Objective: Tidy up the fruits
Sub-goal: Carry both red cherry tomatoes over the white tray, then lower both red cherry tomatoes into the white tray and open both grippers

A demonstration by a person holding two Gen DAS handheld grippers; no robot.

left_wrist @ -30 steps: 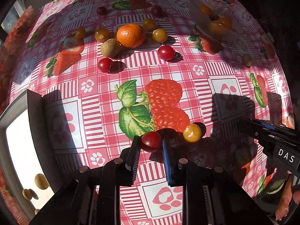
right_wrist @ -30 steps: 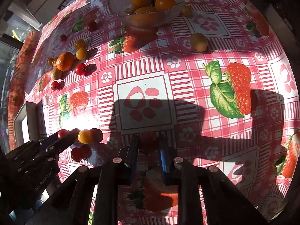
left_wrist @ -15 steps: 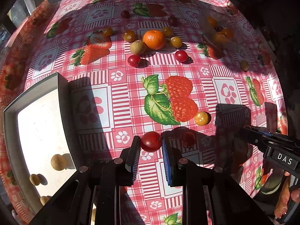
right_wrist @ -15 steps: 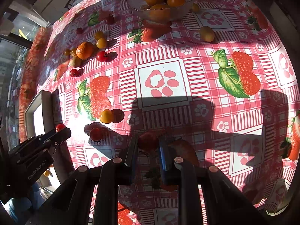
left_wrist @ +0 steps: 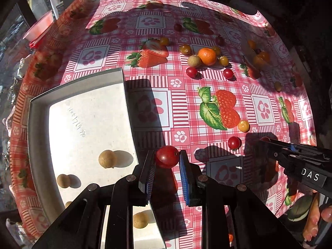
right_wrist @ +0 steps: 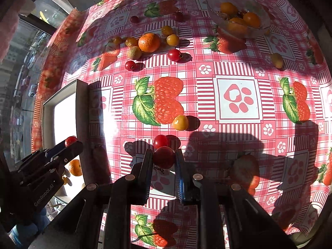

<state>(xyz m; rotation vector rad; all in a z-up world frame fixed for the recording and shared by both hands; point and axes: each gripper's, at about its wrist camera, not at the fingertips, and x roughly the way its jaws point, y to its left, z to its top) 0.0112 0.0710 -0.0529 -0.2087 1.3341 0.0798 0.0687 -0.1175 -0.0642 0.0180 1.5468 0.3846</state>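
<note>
Left hand-held gripper (left_wrist: 167, 161) grips tomato (left_wrist: 167, 156), raised | right hand-held gripper (right_wrist: 164, 161) grips tomato (right_wrist: 164, 157), raised

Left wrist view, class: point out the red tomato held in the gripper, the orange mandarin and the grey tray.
red tomato (left_wrist: 167, 156), left wrist view, its front face.
mandarin (left_wrist: 207, 56), left wrist view, its top.
tray (left_wrist: 71, 120), left wrist view, bare floor.

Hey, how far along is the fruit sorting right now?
Partly done: the tray holds several longans and the glass bowl some orange fruit. Each gripper, left and right, grips a red tomato. The orange and scattered tomatoes remain.
</note>
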